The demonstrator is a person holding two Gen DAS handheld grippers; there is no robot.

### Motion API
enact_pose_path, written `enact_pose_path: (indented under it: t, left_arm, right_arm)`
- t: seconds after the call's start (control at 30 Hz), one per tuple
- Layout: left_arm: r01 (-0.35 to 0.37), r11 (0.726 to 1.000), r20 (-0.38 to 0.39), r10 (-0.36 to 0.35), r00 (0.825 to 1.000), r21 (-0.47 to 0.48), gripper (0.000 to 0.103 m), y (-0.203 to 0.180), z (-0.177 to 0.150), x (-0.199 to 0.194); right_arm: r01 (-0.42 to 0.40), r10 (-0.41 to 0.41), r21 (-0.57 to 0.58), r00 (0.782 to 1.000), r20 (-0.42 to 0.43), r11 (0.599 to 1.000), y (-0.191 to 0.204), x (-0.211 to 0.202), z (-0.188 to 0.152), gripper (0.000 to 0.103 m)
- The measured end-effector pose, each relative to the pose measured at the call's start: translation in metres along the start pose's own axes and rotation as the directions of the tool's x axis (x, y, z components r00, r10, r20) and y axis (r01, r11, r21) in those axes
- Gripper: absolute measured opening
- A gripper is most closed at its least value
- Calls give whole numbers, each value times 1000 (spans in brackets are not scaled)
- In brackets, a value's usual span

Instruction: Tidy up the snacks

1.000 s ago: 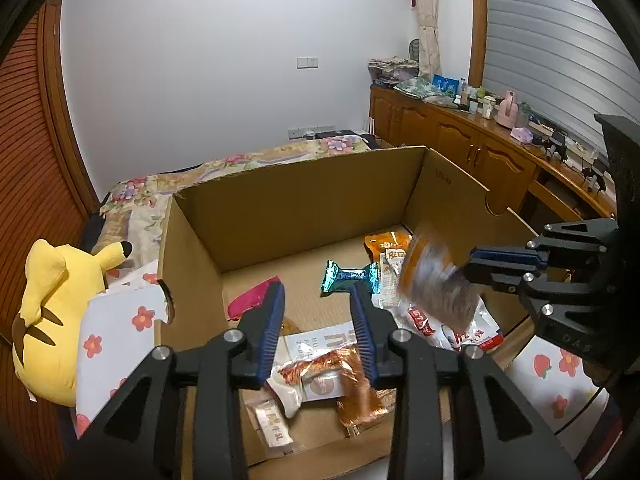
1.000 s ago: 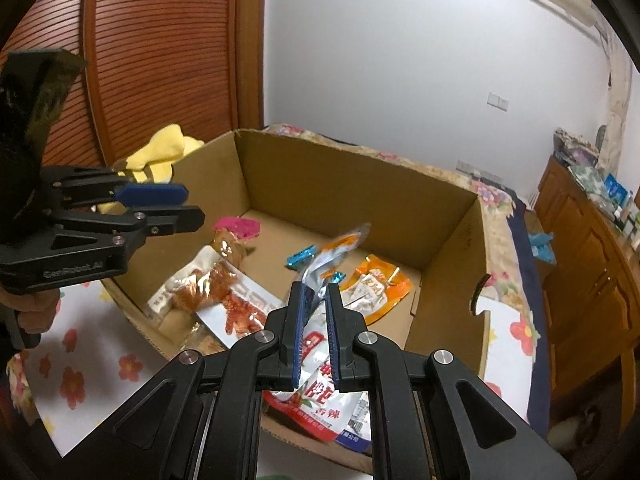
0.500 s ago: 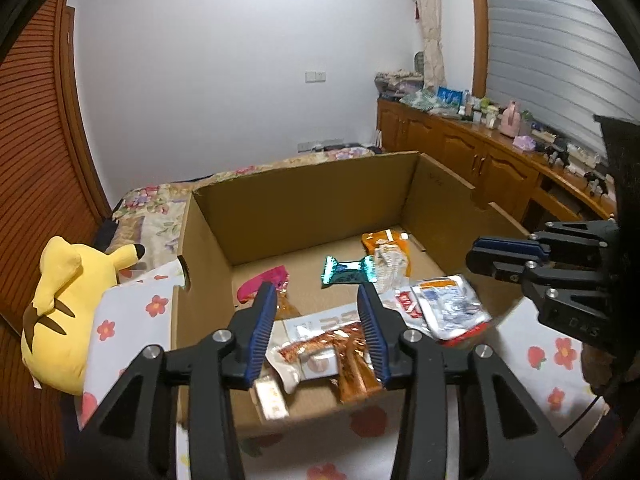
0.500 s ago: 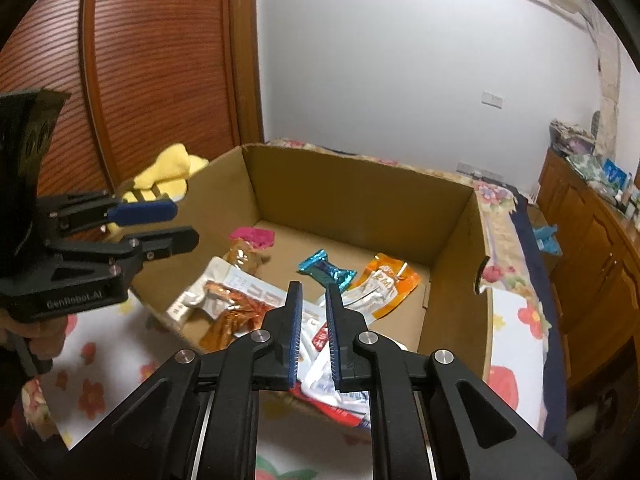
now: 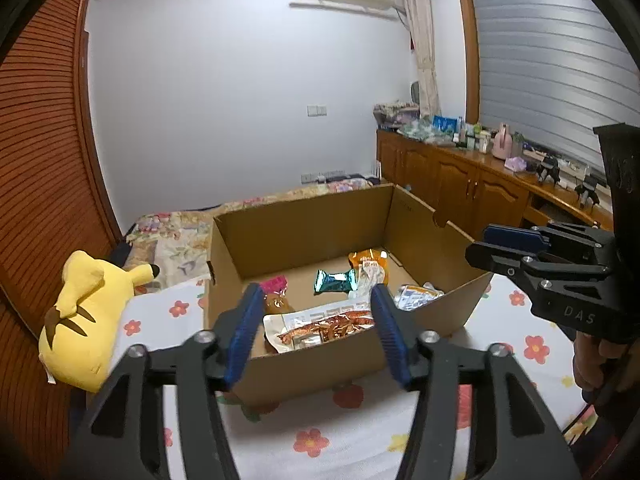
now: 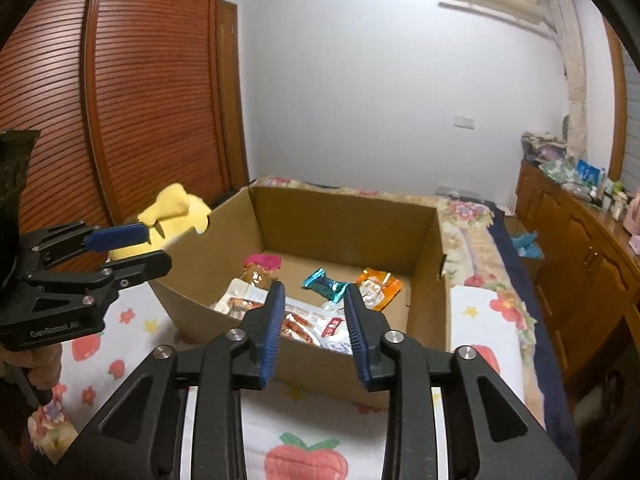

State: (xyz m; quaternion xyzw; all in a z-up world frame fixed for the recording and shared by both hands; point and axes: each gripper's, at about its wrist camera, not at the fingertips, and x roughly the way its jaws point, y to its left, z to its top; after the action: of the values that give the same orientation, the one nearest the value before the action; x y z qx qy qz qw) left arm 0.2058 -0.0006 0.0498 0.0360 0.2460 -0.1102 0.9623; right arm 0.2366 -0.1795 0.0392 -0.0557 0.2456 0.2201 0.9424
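Observation:
An open cardboard box [image 5: 320, 220] [image 6: 344, 216] sits on the bed and holds several snack packs: a teal wrapper [image 5: 335, 280] [image 6: 324, 283], an orange pack [image 5: 368, 259] [image 6: 378, 285], a pink pack [image 5: 275, 283] [image 6: 262, 260], a red-brown pack [image 5: 328, 325] and a silver pouch [image 5: 416, 294]. My left gripper [image 5: 316, 322] is open and empty, held back from the box's near wall. My right gripper [image 6: 314, 320] is open and empty, also in front of the box; it shows at the right in the left wrist view [image 5: 504, 248].
A yellow plush toy [image 5: 88, 312] [image 6: 176, 212] lies left of the box. A flowered sheet [image 5: 320, 432] covers the bed. Wooden cabinets [image 5: 460, 188] with clutter stand at the right, a slatted wooden door [image 6: 140, 92] at the left.
My right gripper let go of the silver pouch, which now lies in the box, and opened. Both grippers have pulled back and up from the box.

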Motion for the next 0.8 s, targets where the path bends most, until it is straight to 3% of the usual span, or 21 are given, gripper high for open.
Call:
enact_pose_path:
  t: [0.03,0.07,0.23,0.47,0.67,0.8]
  left_arm:
    - [-4,1000,10,4,1000,1,62,-1,0,-4]
    - [-10,1000,22,10,1000,2,71,-1,0,-8]
    - [-45,999,57,46,997,-7,73,0,-3,-25]
    - [-86,996,108,88,990,-24,92,1,-8,-44]
    - [-138,990,146,141,979,-27,94,-5,-14,-58]
    - [-127,991,146,132,981,-40,97,-7,-23,-63]
  right_arm:
    - [11,-11,2,1000,13,1000,1,-5,0,42]
    - [17,-17,3,1000,20,1000,2,-8,-1,47]
    - [34,-35,21,998,52,999,3,-24,-4,61]
    - [63,-67,39,993,98,997,9,-39,-6,81]
    - [73,-79,55,988,131,996,13,-52,-7,89]
    - [90,-97,57,984,147,994,16,-60,-10,92]
